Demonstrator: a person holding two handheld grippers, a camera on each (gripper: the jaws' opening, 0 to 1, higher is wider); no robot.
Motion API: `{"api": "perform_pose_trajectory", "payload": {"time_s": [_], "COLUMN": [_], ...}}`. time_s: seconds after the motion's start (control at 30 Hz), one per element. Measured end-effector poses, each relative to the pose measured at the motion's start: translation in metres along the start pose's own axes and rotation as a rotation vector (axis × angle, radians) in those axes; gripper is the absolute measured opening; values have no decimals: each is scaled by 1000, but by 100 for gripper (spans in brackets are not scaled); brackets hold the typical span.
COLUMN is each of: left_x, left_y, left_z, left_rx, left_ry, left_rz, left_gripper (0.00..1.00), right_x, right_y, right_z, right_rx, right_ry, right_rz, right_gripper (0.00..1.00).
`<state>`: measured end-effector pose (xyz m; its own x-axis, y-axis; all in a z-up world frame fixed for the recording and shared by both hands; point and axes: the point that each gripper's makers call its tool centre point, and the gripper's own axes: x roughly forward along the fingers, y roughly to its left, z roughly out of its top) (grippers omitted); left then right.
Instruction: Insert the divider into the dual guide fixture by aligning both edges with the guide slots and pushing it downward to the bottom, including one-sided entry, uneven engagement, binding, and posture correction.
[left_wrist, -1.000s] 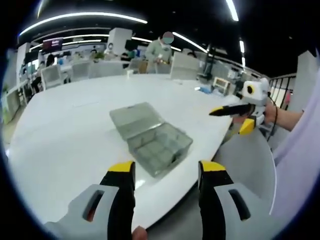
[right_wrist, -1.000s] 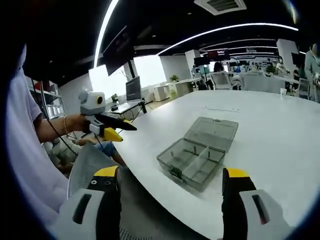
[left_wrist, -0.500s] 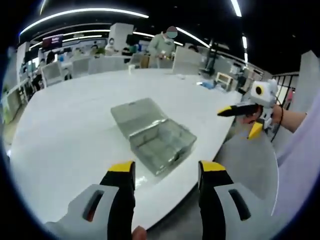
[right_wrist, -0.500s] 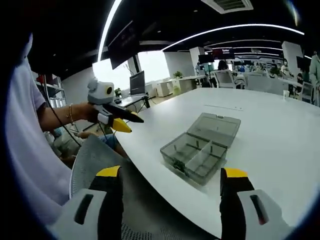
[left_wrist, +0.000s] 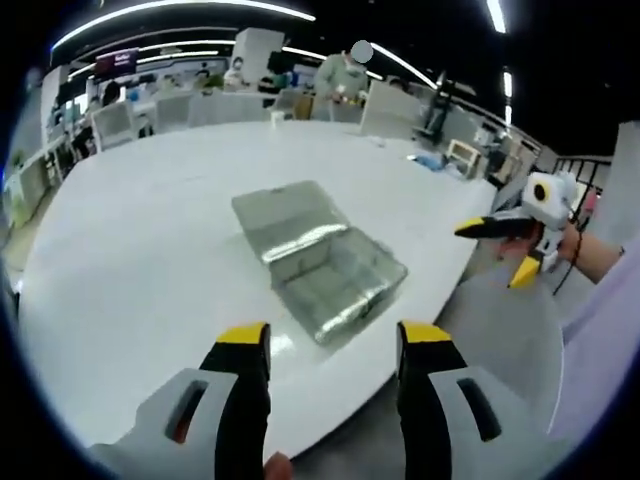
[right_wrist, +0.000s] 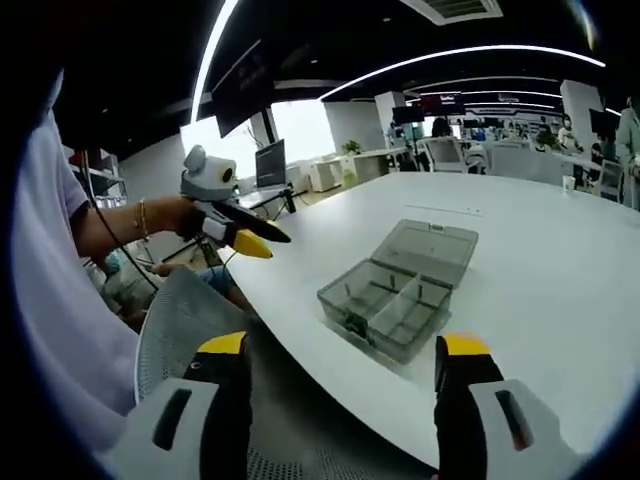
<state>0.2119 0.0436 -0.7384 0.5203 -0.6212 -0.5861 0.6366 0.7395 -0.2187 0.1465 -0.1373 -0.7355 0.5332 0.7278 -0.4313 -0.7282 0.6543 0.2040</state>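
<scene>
Open-plan office; white table (left_wrist: 130, 230) carries the clear compartment box (left_wrist: 320, 265), lid open, at 12 o'clock. Left gripper (left_wrist: 325, 345) and right gripper (right_wrist: 340, 355) spread, empty. Advise a level, square approach, avoiding one-sided entry.

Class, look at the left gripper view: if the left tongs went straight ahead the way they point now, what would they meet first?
Most likely the near edge of the white table, then the open clear plastic box lying on it. The left tongs stand open and empty, short of the table; depth is hard to judge here.
</scene>
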Motion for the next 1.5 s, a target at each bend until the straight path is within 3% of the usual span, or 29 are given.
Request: {"api": "perform_pose_trajectory", "payload": {"time_s": [0.17, 0.37, 0.83, 1.03, 1.5], "left_x": [6, 12, 21, 34, 58], "left_y": [6, 21, 38, 40, 57], "left_z": [-5, -11, -12, -16, -21], "left_rx": [-17, -119, -246, -272, -361], "left_ry": [40, 82, 110, 170, 238], "left_rz": [29, 80, 159, 172, 228], "left_gripper": [49, 49, 46, 46, 47], "right_x": [-1, -1, -3, -3, -3], "right_y": [1, 2, 1, 1, 3], "right_z": [1, 0, -1, -1, -3], "right_rx": [-5, -23, -28, -32, -35], "right_ry": [-12, -10, -17, -18, -11], "right_rz": [3, 5, -1, -1, 9], "right_gripper": [72, 72, 67, 66, 65]}}
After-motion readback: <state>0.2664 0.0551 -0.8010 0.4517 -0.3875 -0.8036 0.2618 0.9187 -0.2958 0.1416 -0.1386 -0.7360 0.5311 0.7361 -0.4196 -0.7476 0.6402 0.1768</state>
